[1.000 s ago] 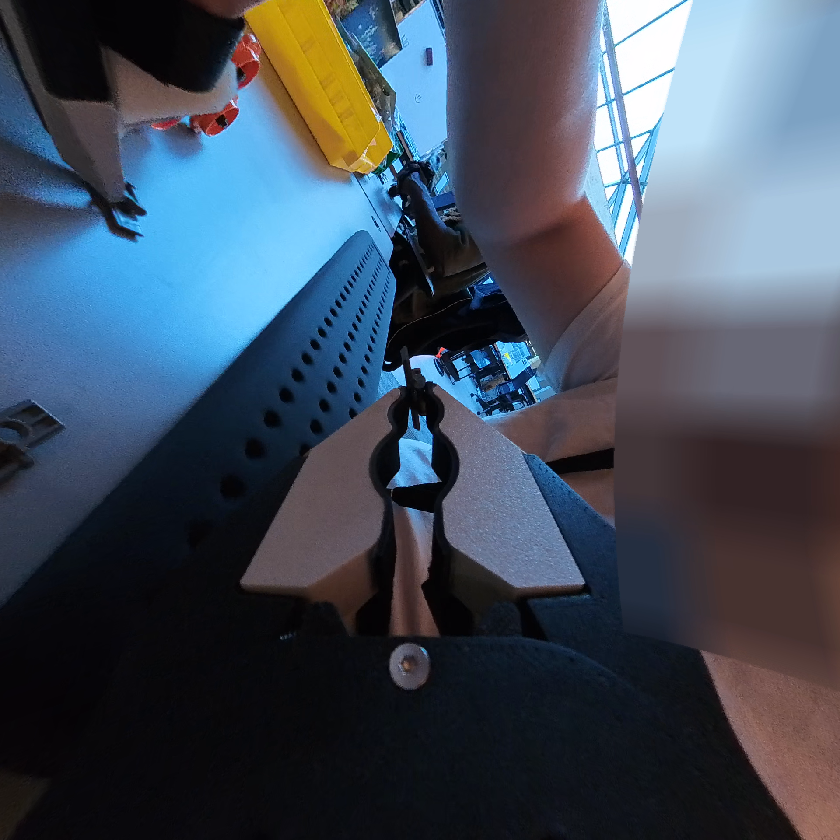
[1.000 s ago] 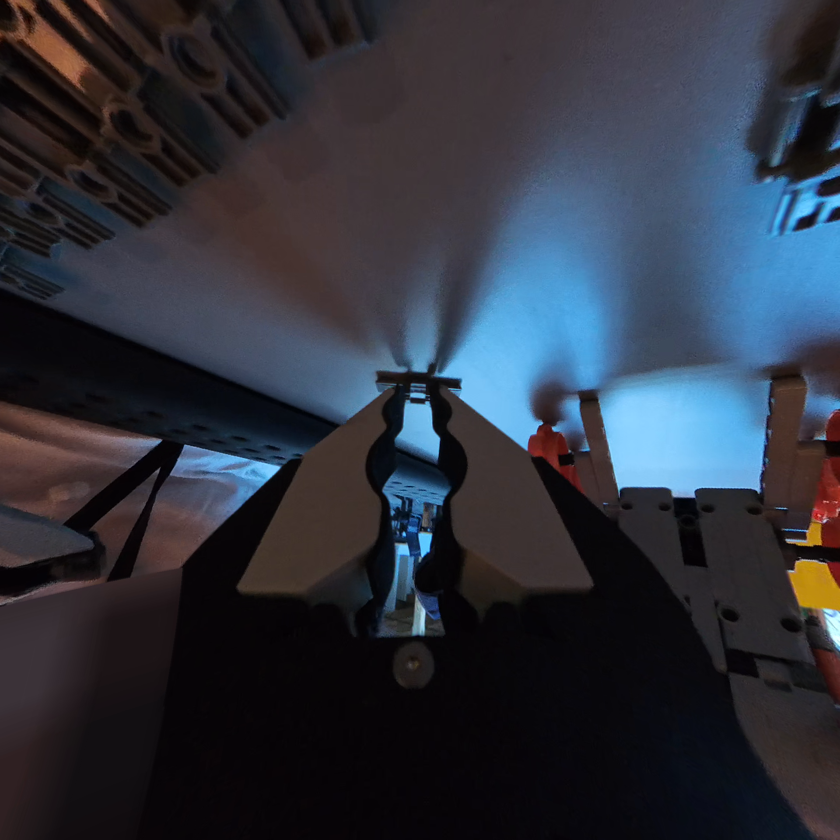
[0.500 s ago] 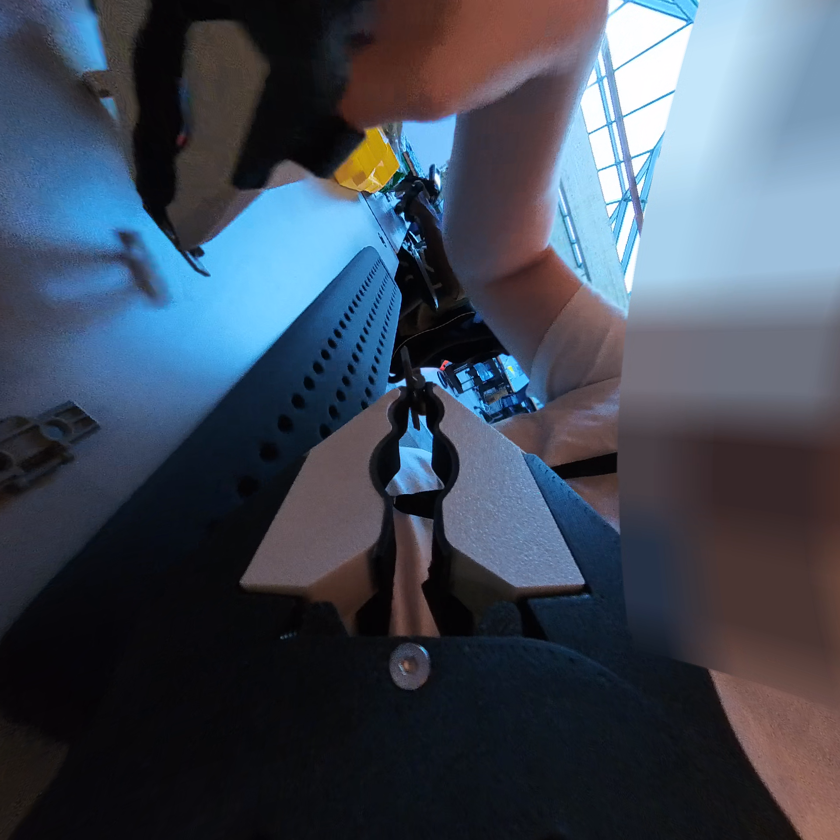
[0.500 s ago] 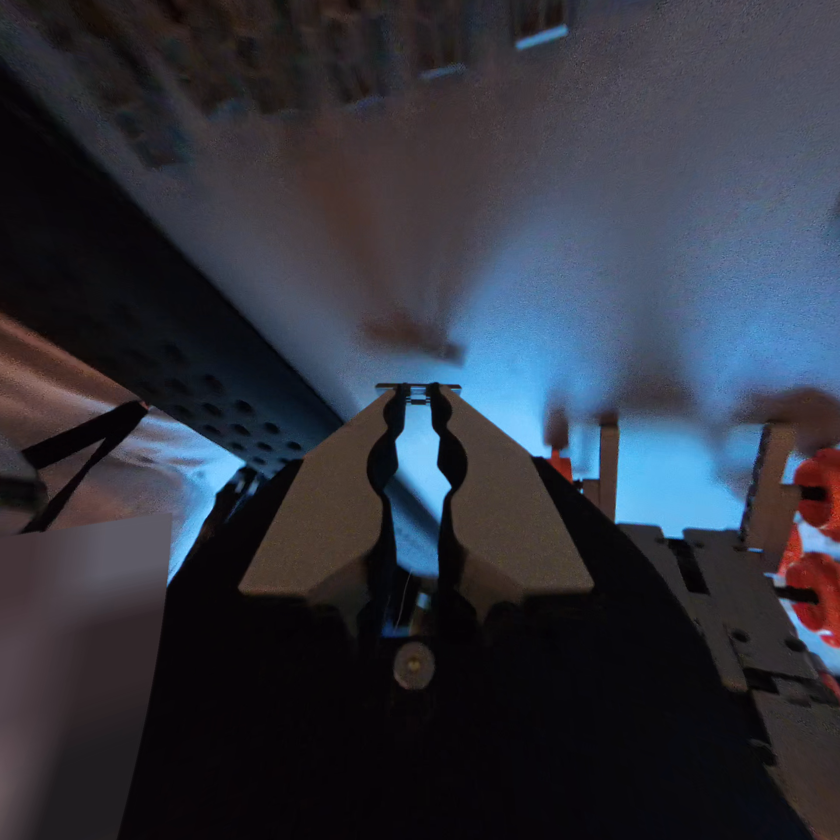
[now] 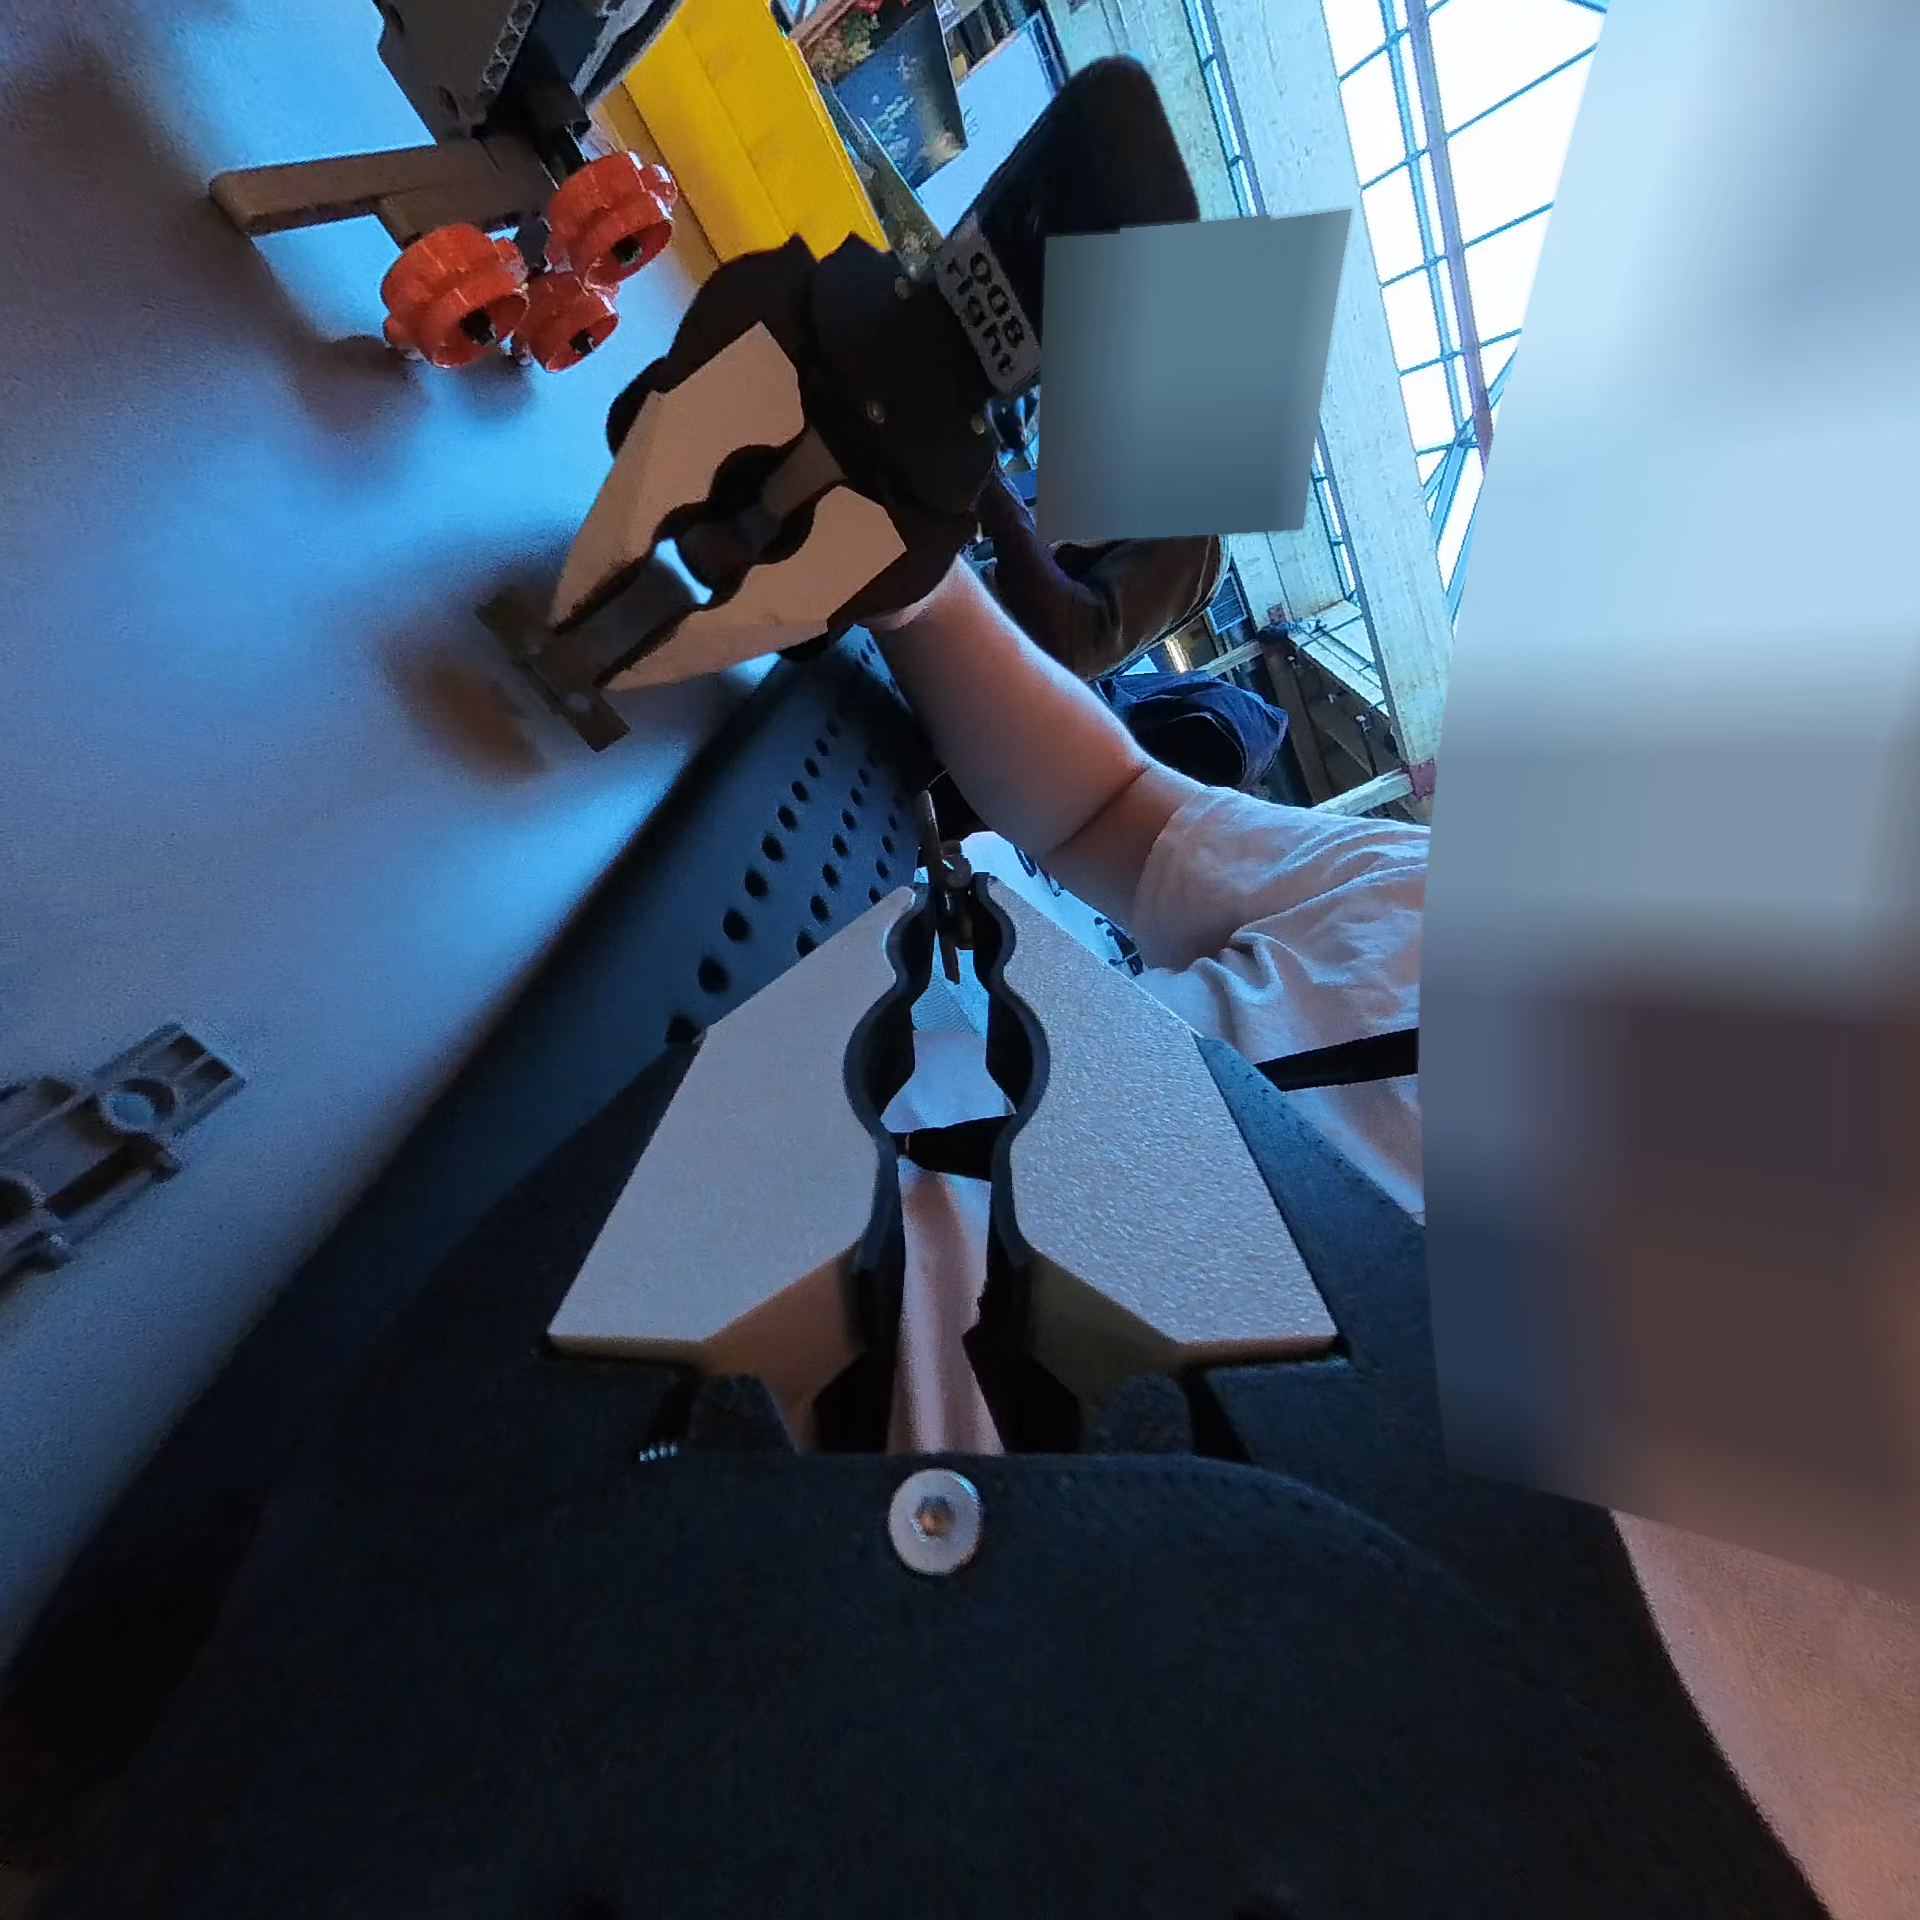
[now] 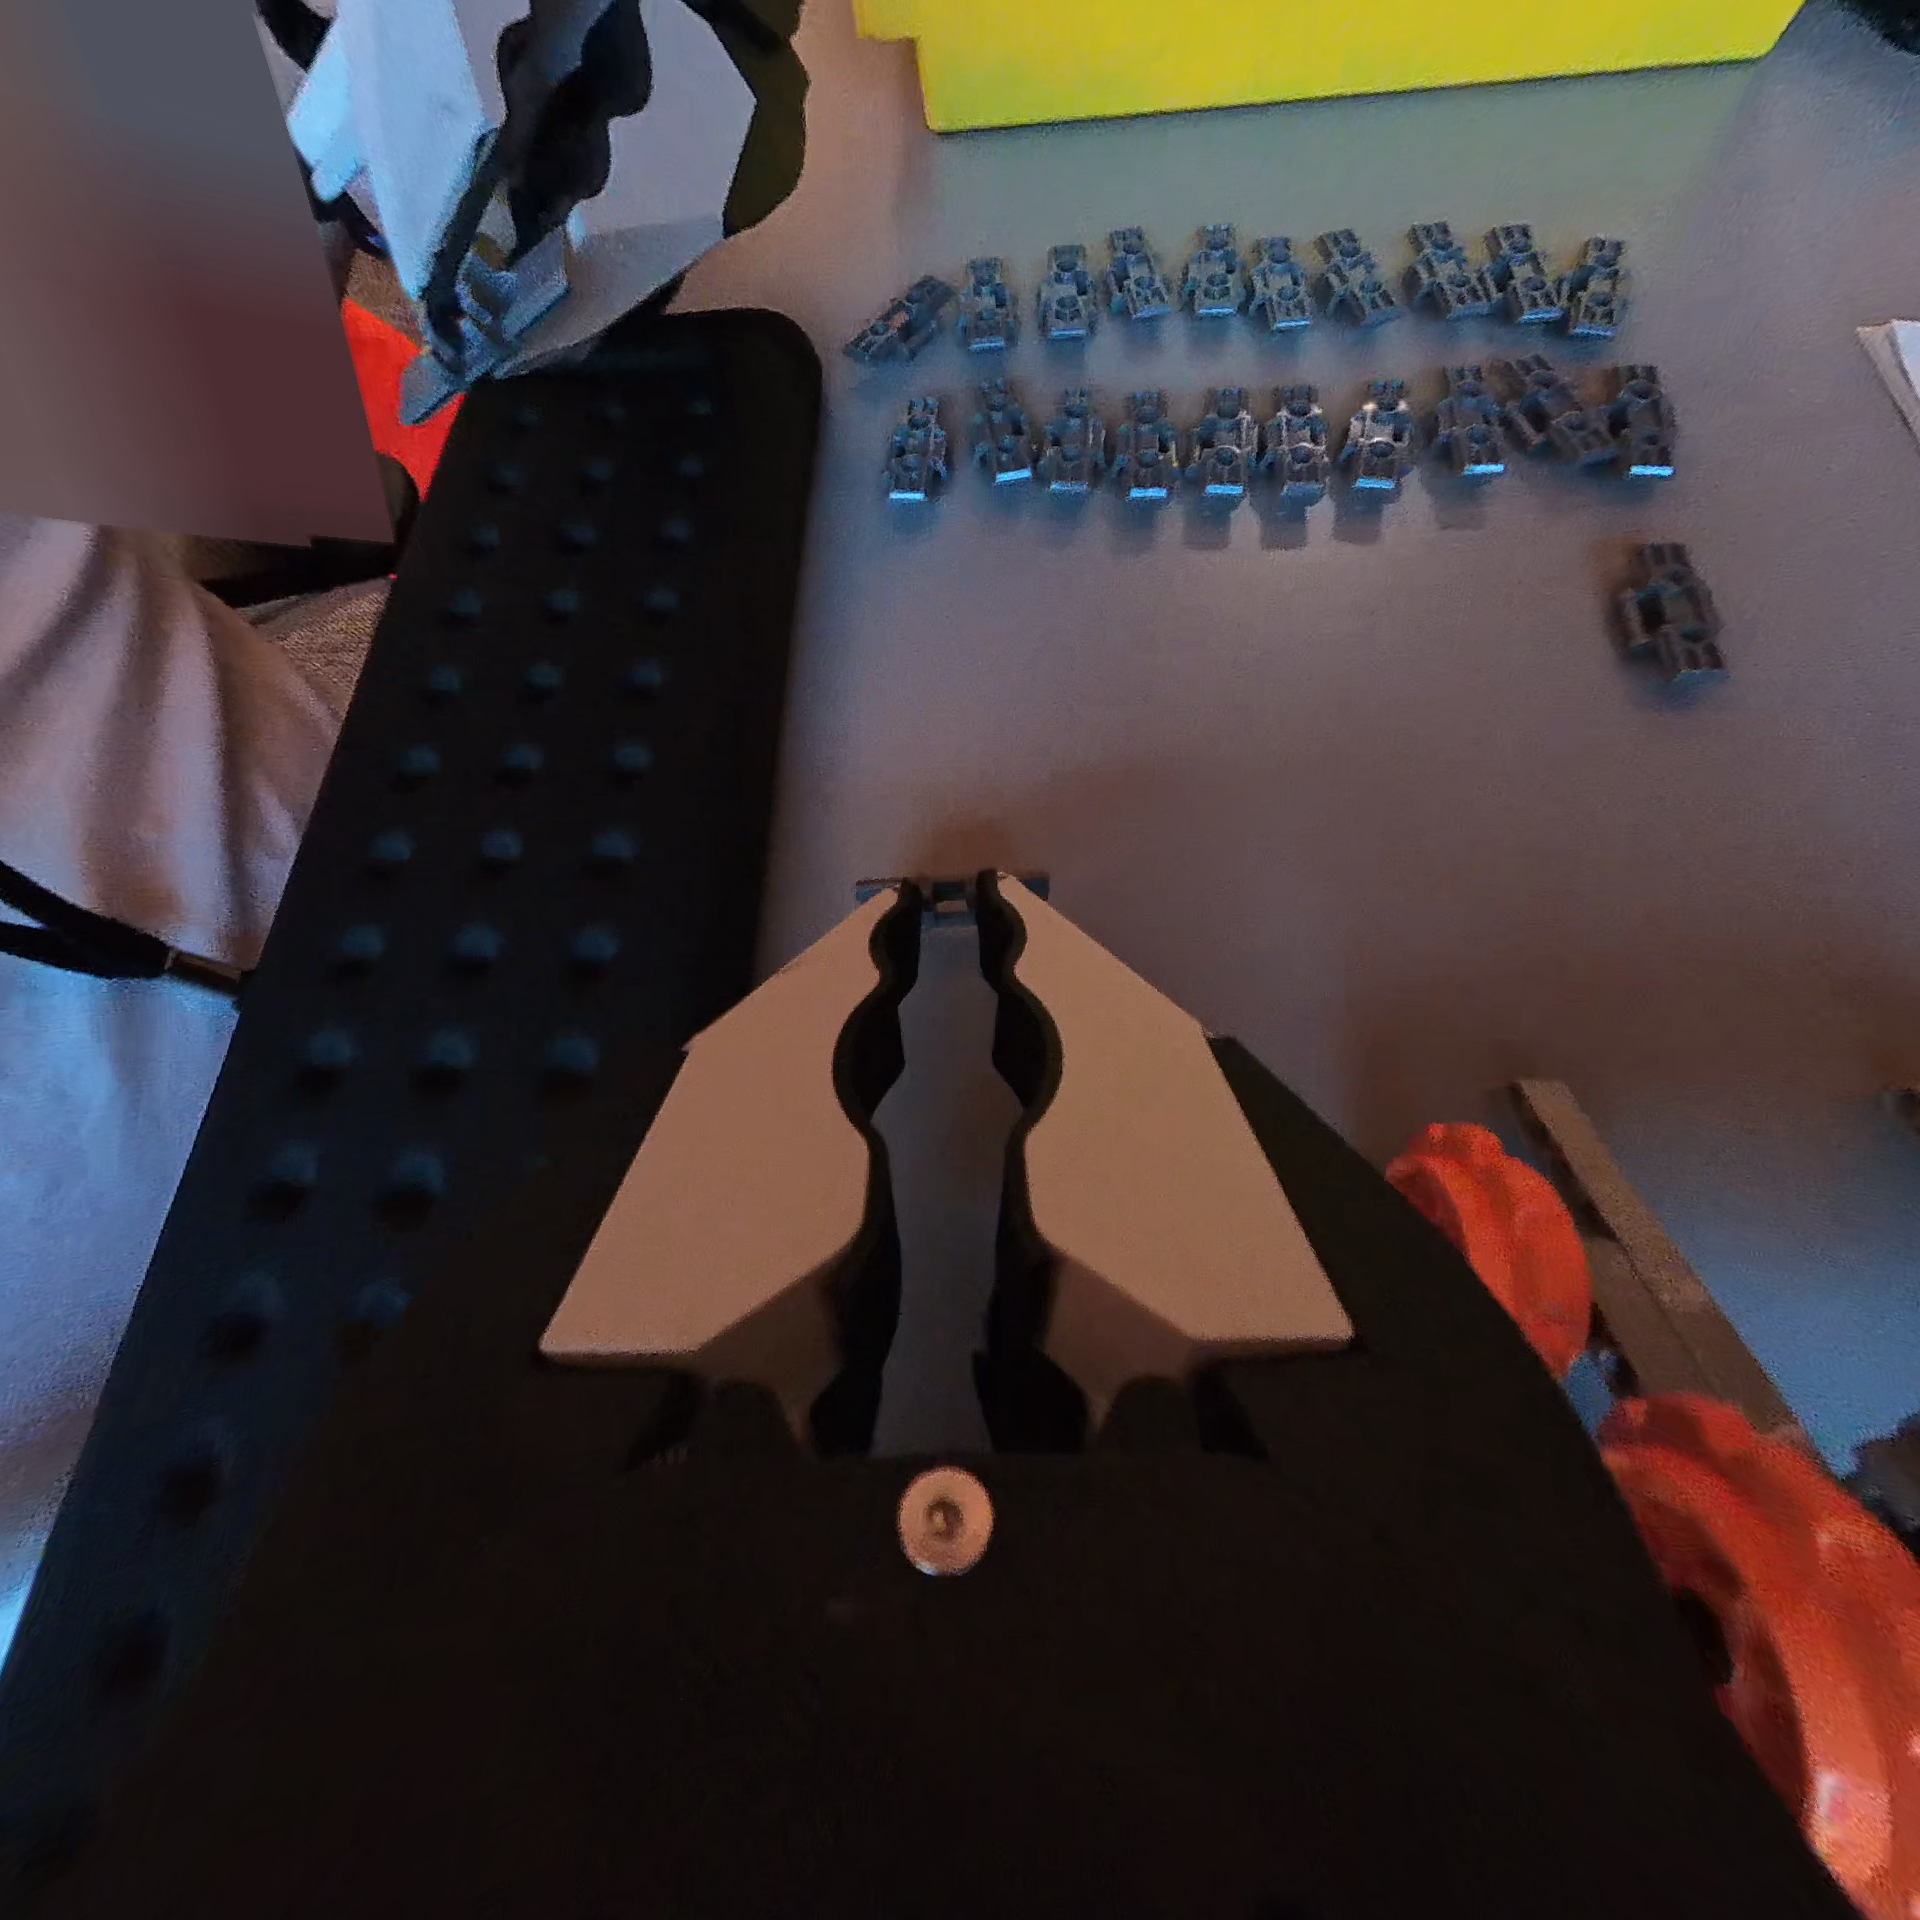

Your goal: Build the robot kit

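My left gripper (image 5: 948,906) is shut on a small dark grey connector piece (image 5: 938,844) and holds it in the air past the table's edge. It also shows in the right wrist view (image 6: 488,301), above the end of the black perforated strip (image 6: 520,831). My right gripper (image 6: 951,902) is shut on a thin flat grey plate (image 6: 1029,885), just above the grey table top (image 6: 1299,831). In the left wrist view the right gripper (image 5: 577,644) holds the plate (image 5: 540,665) crosswise at its tips, close to the table.
Two rows of several small dark grey parts (image 6: 1247,364) lie beyond the right gripper, with one apart (image 6: 1668,613). A yellow bin (image 6: 1330,52) stands behind them. A model with orange wheels (image 6: 1766,1610) and a grey beam (image 6: 1621,1226) sits at the right. A person's arm (image 5: 1018,727) reaches over the strip. There is about 12 centimetres between the tips of the two grippers.
The right gripper has swung round with the plate, from far up the table to near the black strip, and now looks down on the table. The left gripper has hardly moved.
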Motion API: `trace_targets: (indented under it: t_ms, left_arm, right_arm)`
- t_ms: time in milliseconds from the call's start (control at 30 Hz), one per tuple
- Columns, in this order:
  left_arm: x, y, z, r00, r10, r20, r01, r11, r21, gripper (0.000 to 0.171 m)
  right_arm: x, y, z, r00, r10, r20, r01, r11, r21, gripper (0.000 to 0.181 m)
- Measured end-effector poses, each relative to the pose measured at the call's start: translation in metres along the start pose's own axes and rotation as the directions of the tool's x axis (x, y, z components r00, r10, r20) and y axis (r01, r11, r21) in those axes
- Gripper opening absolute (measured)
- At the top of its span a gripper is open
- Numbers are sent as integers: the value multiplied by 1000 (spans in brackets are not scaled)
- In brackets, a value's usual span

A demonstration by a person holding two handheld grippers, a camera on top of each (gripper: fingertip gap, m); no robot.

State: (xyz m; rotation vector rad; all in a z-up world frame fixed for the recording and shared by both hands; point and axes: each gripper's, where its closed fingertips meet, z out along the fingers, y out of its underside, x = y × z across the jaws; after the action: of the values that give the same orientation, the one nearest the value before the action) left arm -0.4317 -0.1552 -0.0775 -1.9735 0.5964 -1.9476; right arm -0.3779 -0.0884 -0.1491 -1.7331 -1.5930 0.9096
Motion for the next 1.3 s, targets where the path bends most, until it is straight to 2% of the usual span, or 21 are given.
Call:
trace_targets:
  t_ms: [333,400,533,633,867,933,1033,1100,1167,1300]
  left_arm:
    - [-6,-1,14,999,-29,34,30,999,-16,4]
    - [-7,-2,16,999,-34,37,35,999,-19,4]
    - [-8,-2,20,998,-40,44,41,999,-27,4]
    - [-10,-2,21,998,-43,54,45,998,-34,4]
    - [-17,-8,18,995,-44,85,47,999,-26,4]
    - [-19,-10,18,995,-50,91,52,998,-24,4]
    - [-21,-11,17,994,-67,83,69,997,-20,4]
    - [-22,-11,17,994,-70,87,72,997,-24,4]
    - [-23,-11,17,993,-72,90,74,997,-27,4]
    - [-25,-11,19,993,-75,94,77,997,-26,4]
  right_arm:
    - [-1,17,-8,999,-9,37,11,999,-45,11]
    - [-2,25,-8,999,3,48,1,997,-83,13]
    - [-1,27,-14,999,24,48,-20,997,-79,22]
    - [0,25,-18,995,77,57,-74,996,-53,28]
    - [-7,16,-12,946,311,87,-309,950,-42,40]
    - [-12,19,-11,967,242,75,-238,969,-65,39]
    - [-1,29,-18,999,-23,-46,18,994,-105,42]
    - [8,24,-25,962,-237,-136,227,970,-89,49]
    - [10,21,-30,887,-423,-184,406,905,-128,51]
    - [-2,17,-23,793,-599,-115,582,799,-152,47]
